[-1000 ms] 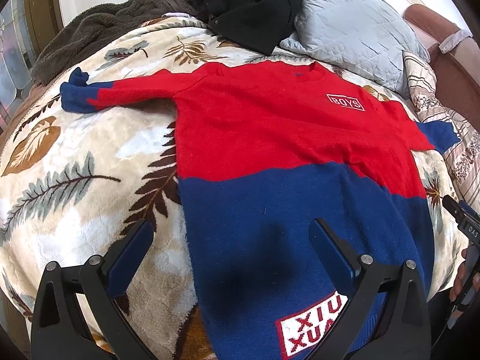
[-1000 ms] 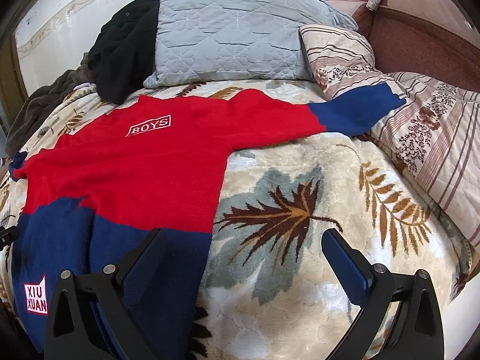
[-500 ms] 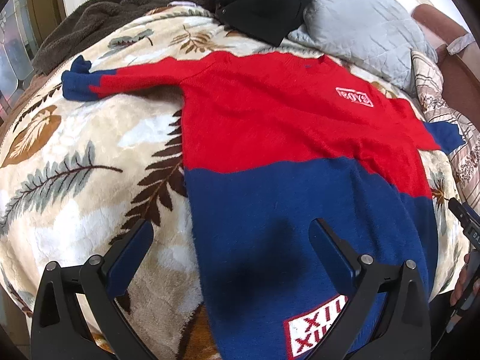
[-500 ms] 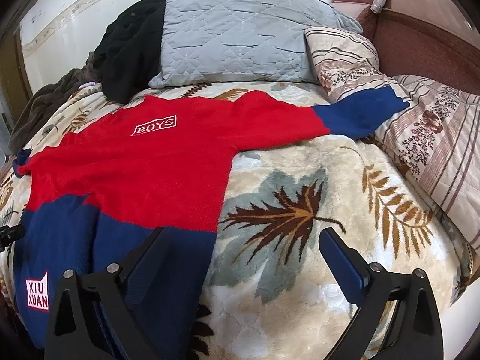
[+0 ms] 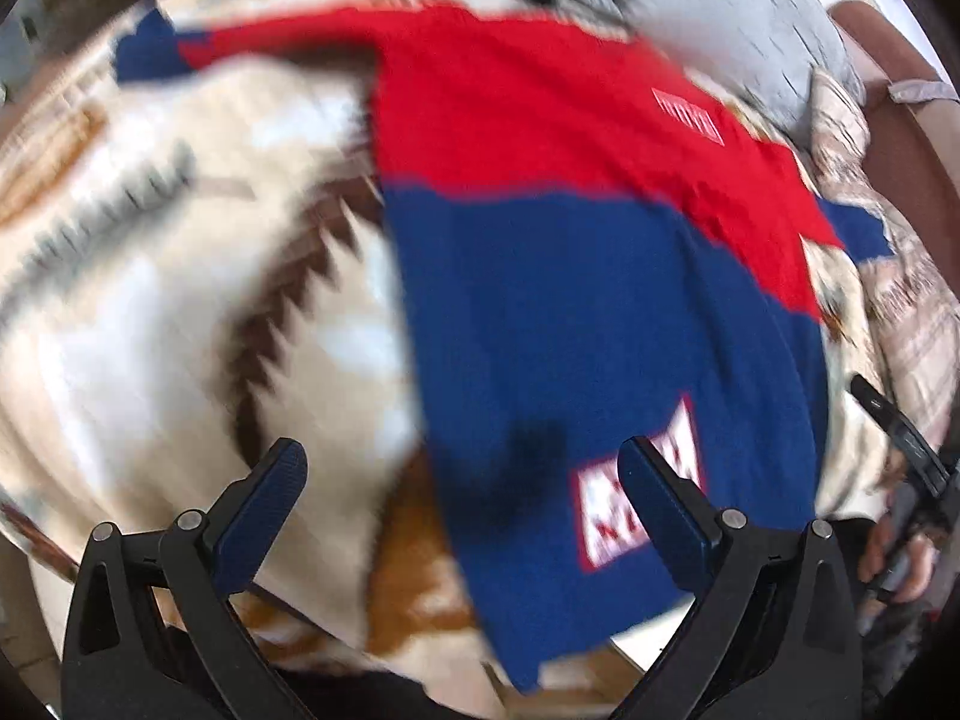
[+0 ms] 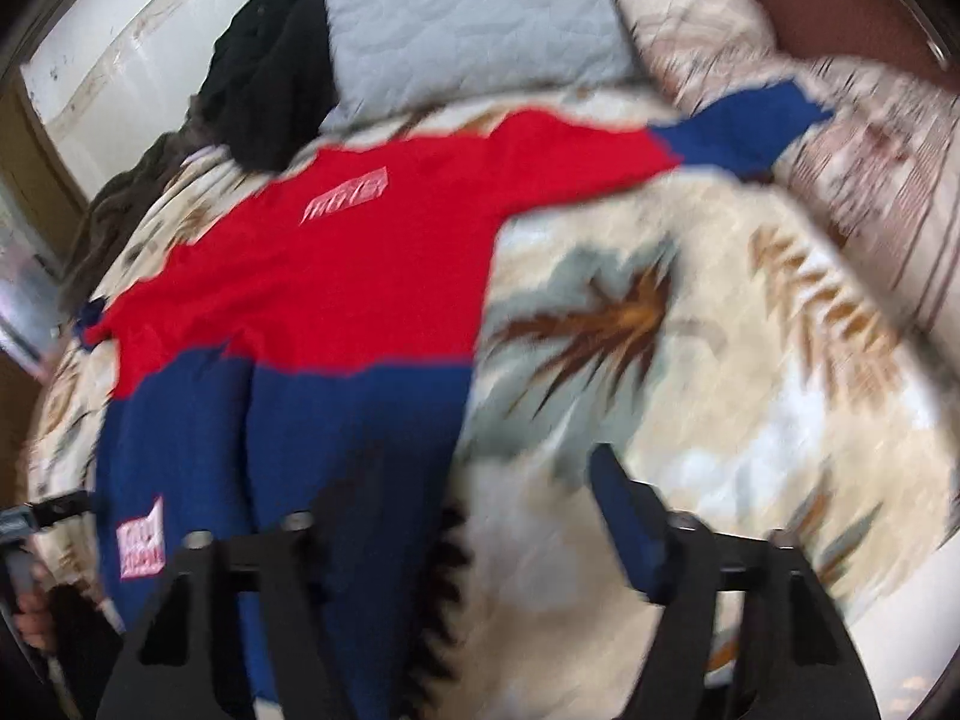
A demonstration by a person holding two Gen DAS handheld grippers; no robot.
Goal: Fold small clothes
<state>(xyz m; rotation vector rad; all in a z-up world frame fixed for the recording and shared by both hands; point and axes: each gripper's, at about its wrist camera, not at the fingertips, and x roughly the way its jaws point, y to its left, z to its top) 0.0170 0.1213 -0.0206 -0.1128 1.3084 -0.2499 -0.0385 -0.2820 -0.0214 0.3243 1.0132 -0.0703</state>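
A small red and blue sweater [image 5: 570, 288] lies flat, sleeves spread, on a leaf-patterned blanket [image 5: 150, 300]. My left gripper [image 5: 462, 456] hangs open above the sweater's lower left corner, its right finger [image 5: 660, 510] over the white and red label [image 5: 636, 492]. In the right wrist view the sweater [image 6: 336, 300] fills the left half. My right gripper [image 6: 480, 468] is over the lower right corner with its jaws closing. The blue side edge lies between the fingers, and the pads do not visibly press it. Both views are blurred.
A grey pillow [image 6: 480, 18] and a black garment [image 6: 270, 78] lie beyond the collar. A striped pillow [image 6: 870, 180] sits under the right cuff. A hand holds the other gripper [image 5: 900, 432] at the bed's near edge.
Both views have tipped down and come closer to the sweater's hem. The right gripper's jaws have narrowed. The left jaws stay wide. Both pictures have become blurred.
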